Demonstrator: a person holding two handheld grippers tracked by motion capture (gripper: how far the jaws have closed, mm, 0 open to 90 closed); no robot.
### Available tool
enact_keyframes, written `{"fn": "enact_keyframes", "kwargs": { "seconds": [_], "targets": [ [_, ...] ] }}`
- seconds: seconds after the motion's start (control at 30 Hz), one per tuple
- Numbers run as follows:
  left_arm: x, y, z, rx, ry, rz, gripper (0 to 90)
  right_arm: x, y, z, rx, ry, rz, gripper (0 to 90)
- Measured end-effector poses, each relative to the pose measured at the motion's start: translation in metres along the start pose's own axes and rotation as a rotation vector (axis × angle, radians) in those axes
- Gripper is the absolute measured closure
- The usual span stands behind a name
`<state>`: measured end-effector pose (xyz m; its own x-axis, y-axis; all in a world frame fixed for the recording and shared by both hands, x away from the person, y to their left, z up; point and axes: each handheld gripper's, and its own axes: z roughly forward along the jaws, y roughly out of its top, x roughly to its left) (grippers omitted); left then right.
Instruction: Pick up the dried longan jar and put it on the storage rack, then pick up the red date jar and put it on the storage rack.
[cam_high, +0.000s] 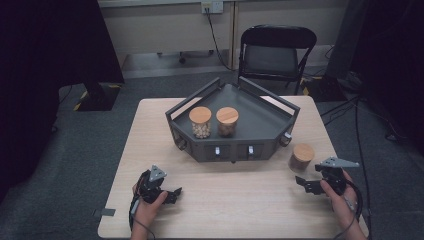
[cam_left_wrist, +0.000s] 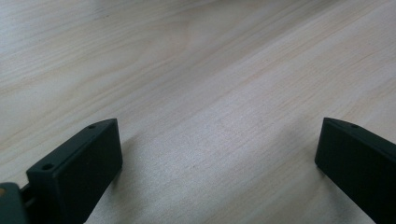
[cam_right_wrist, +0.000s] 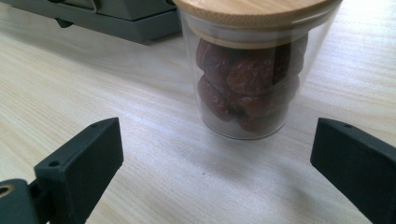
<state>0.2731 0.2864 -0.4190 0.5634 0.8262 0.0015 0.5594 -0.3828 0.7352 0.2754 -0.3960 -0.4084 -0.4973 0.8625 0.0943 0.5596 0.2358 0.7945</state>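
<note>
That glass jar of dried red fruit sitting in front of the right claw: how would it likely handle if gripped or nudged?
The jar looks rigid, with smooth clear walls, so probably slippery. Upright on a flat base, it should slide rather than roll. Its wooden lid may only sit loosely.

Dk grey tray (cam_high: 260, 131), pale wood table (cam_high: 235, 195), brown-filled jar (cam_right_wrist: 252, 79).
</note>
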Motion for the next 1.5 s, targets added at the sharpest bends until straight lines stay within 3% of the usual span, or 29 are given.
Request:
{"fn": "enact_keyframes", "kwargs": {
  "seconds": [0.5, 1.5],
  "targets": [
    [0.0, 0.0001, 0.0, 0.0, 0.0, 0.0, 0.2, 0.0057, 0.002, 0.0067, 0.04, -0.031, -0.02, 2.0],
    [0.0001, 0.0, 0.0, 0.0, 0.0, 0.0, 0.2, 0.0018, 0.0046, 0.0074, 0.029, -0.043, -0.009, 1.9]
  ]
}}
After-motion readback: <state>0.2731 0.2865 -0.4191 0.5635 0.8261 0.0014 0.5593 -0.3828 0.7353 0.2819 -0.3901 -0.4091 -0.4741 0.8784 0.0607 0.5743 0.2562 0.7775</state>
